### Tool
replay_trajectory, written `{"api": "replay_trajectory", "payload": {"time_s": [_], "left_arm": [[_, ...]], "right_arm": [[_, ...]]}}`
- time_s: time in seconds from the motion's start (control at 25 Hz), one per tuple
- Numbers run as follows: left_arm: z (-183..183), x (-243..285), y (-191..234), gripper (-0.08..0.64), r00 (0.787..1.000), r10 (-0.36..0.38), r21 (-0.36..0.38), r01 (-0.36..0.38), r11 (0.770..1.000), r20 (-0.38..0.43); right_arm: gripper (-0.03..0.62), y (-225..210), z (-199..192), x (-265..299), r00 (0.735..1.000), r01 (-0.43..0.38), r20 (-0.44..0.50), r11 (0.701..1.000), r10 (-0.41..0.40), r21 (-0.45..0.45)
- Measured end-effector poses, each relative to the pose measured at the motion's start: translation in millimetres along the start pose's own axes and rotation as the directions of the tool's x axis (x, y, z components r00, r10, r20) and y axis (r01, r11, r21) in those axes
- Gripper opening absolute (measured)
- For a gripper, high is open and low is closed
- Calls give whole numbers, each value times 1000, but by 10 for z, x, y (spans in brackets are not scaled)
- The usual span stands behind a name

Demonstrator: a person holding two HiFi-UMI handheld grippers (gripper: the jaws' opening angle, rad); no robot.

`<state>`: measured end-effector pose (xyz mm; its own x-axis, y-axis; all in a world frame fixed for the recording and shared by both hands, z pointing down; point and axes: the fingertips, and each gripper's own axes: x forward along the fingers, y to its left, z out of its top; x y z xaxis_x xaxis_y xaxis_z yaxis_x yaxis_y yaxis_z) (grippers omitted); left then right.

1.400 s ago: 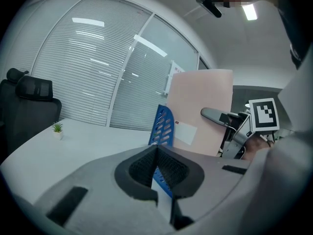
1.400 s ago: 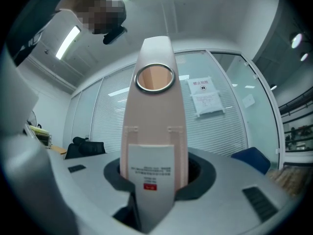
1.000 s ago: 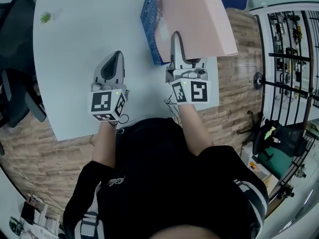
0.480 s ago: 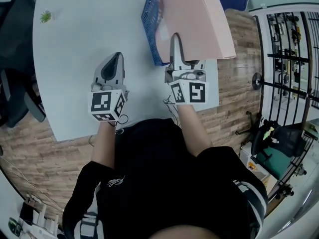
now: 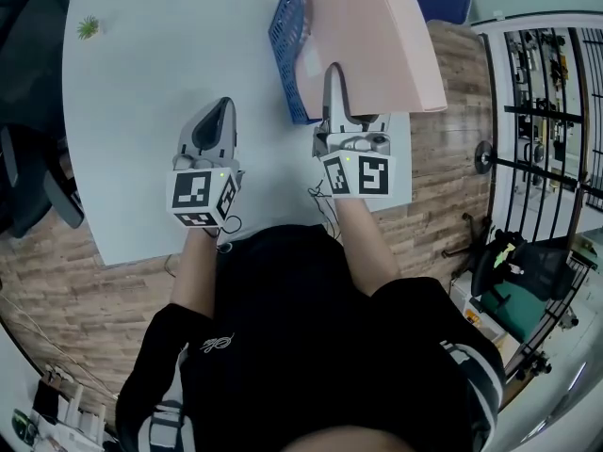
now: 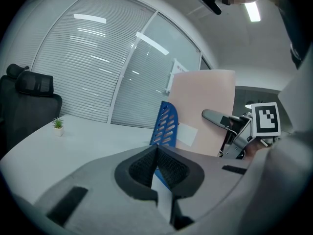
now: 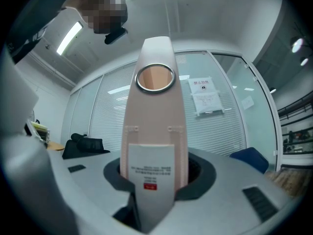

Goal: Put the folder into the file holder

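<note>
The right gripper (image 5: 332, 72) clamped the spine of the pink folder (image 5: 377, 26), which stood upright at the right side of the blue file holder (image 5: 285, 50), near the table's (image 5: 141, 83) right edge. The left gripper (image 5: 222, 106) hung clenched and empty over the tabletop, with open surface to its left.

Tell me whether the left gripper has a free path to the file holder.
Probably yes: bare table lies between the left gripper and the file holder; the folder in the right gripper stands beyond it.
</note>
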<state>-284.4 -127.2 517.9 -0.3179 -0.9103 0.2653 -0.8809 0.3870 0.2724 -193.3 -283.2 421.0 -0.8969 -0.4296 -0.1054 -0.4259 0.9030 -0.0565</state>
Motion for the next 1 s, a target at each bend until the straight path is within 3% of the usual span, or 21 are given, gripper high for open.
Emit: {"api": "replay_trajectory", "payload": {"time_s": [1.0], "left_arm": [[-94,84,-48,0,1000,-2,3,2,1000,-17]], "right_arm": [[164,54,-156,-32,1000,-12,-24,1000,12,-4]]}}
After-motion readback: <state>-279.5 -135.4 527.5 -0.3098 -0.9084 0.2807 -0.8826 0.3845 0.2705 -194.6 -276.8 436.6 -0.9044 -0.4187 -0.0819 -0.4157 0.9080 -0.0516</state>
